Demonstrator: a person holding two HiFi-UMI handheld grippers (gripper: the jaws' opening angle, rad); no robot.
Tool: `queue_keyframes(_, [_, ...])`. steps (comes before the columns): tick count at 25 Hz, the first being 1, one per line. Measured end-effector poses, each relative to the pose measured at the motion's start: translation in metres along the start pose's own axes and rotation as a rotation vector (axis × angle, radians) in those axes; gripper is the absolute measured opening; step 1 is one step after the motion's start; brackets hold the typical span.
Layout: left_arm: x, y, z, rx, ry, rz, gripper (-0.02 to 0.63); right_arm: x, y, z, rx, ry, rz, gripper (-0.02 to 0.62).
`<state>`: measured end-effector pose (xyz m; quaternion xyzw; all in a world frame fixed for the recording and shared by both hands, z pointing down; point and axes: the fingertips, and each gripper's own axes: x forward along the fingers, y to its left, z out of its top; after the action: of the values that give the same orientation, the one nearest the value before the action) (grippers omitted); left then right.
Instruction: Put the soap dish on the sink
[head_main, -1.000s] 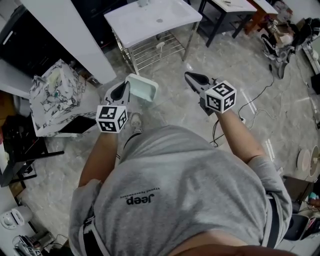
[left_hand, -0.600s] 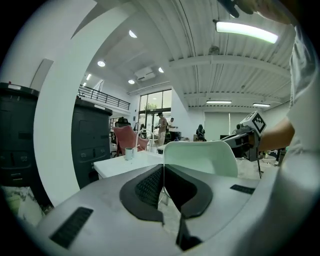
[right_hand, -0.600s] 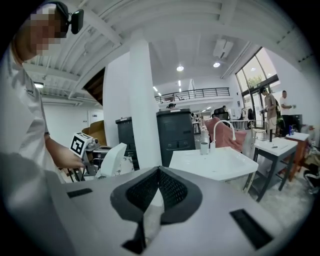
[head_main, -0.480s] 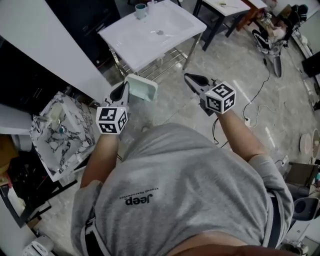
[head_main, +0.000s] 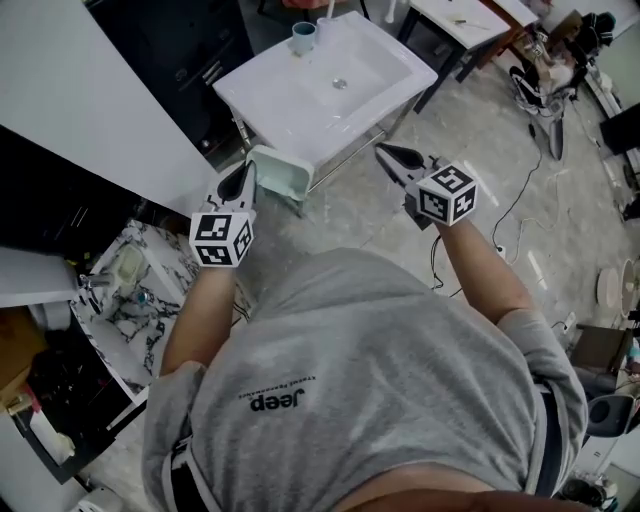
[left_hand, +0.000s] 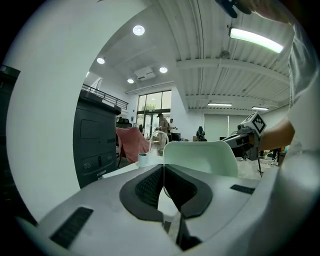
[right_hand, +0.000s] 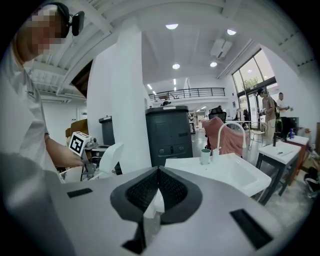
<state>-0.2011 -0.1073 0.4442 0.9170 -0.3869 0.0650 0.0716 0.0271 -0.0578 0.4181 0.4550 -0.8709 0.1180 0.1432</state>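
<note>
Down at the far left lies a white slab veined in black like marble (head_main: 140, 300). Right of it, the left gripper (head_main: 246, 175) pinches one end of the pale green, round-cornered plastic soap dish (head_main: 283, 172). The dish is held in the air on edge, its long axis running rightward across the jaws, just short of the glossy white rectangular sink (head_main: 290, 90). A small teal cup (head_main: 303, 38) stands at the sink's back rim. The right gripper (head_main: 393, 157), jaws pressed together on nothing, hovers near the sink's front corner.

Sink mostly open
The sink (head_main: 285, 100) has a bare front rim and basin; a cup (head_main: 303, 38) and tap (right_hand: 220, 136) stand along its back edge.
</note>
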Motion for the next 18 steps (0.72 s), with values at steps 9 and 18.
queue_keyframes(9, [0.045, 0.052, 0.006, -0.018, 0.021, 0.022, 0.016, 0.057, -0.045, 0.023, 0.007, 0.025, 0.018, 0.052])
queue_keyframes(18, [0.097, 0.073, 0.004, -0.031, 0.062, 0.132, 0.016, 0.106, -0.112, 0.031, 0.017, 0.004, 0.129, 0.052])
